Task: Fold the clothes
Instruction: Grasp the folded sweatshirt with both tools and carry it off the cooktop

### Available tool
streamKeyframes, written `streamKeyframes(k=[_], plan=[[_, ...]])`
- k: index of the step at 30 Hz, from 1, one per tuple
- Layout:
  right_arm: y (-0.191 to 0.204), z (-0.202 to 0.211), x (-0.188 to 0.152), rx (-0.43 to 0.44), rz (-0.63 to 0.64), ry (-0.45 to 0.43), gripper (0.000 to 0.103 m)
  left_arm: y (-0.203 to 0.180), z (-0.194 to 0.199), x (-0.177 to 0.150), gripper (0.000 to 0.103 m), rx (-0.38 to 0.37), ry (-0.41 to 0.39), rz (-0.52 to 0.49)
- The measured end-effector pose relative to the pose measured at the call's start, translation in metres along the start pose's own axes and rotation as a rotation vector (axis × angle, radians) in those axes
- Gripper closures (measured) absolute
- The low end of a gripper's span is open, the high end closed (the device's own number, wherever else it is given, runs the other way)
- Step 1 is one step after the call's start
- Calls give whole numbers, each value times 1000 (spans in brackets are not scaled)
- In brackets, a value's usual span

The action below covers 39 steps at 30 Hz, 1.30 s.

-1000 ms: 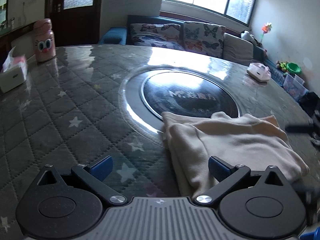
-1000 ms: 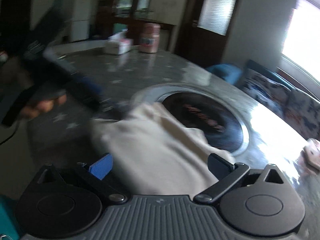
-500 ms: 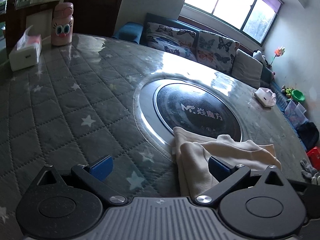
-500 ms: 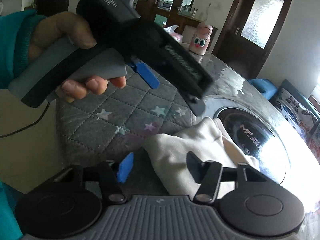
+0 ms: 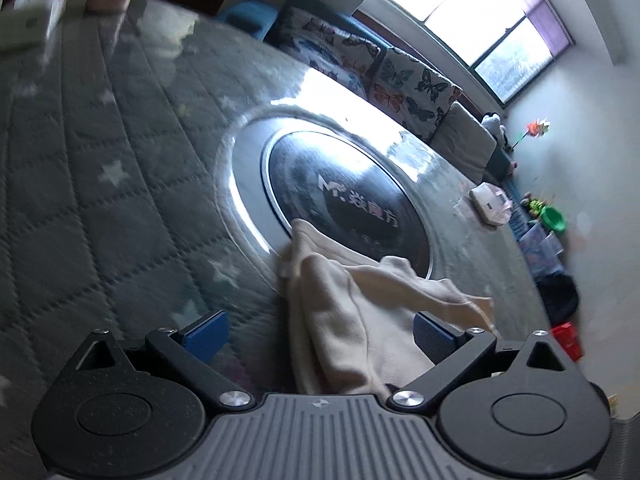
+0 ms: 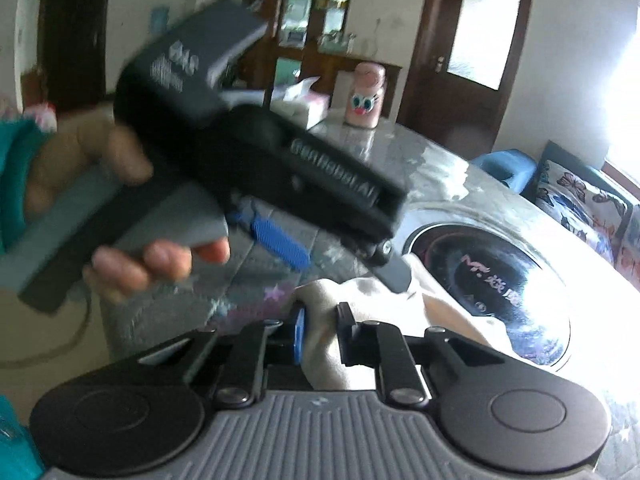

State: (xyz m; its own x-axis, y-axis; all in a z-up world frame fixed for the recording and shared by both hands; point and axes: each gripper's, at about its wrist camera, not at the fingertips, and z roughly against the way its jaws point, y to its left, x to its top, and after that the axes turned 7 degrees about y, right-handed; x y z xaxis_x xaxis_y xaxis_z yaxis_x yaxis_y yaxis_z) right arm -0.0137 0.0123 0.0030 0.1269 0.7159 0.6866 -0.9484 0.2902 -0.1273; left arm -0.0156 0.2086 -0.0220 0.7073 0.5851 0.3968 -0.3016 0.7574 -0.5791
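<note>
Jaws, right gripper (image 6: 320, 334): now clenched on cream garment (image 6: 320, 344), spread a second ago; left gripper (image 5: 320, 330) remains released. I judge fold starting.

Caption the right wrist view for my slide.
Right tongs pinch the cream garment; left tongs hover open above it.

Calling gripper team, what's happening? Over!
Right gripper shut on cream cloth garment. Left gripper open, hovering above. Nothing blocking on grey quilted table.
</note>
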Motion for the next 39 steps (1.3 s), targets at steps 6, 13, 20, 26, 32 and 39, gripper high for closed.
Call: streamKeyframes(k=[6, 13, 20, 26, 32, 39], plan=[[-13, 11, 1, 31, -54, -34, 90, -6, -14, 5, 21, -62, 37, 38], [-19, 14, -5, 58, -74, -50, 90, -7, -27, 4, 63, -99, 70, 79], [-28, 22, -12, 86, -111, -65, 82, -2, -32, 1, 84, -101, 69, 101], [-62, 39, -36, -15, -230, -42, 72, -4, -30, 1, 84, -84, 67, 76], [-123, 52, -84, -208, -426, 13, 64, -7, -31, 0, 84, -71, 64, 63], [-173, 44, -122, -259, -631, 34, 56, -12, -33, 1, 83, -49, 65, 43]])
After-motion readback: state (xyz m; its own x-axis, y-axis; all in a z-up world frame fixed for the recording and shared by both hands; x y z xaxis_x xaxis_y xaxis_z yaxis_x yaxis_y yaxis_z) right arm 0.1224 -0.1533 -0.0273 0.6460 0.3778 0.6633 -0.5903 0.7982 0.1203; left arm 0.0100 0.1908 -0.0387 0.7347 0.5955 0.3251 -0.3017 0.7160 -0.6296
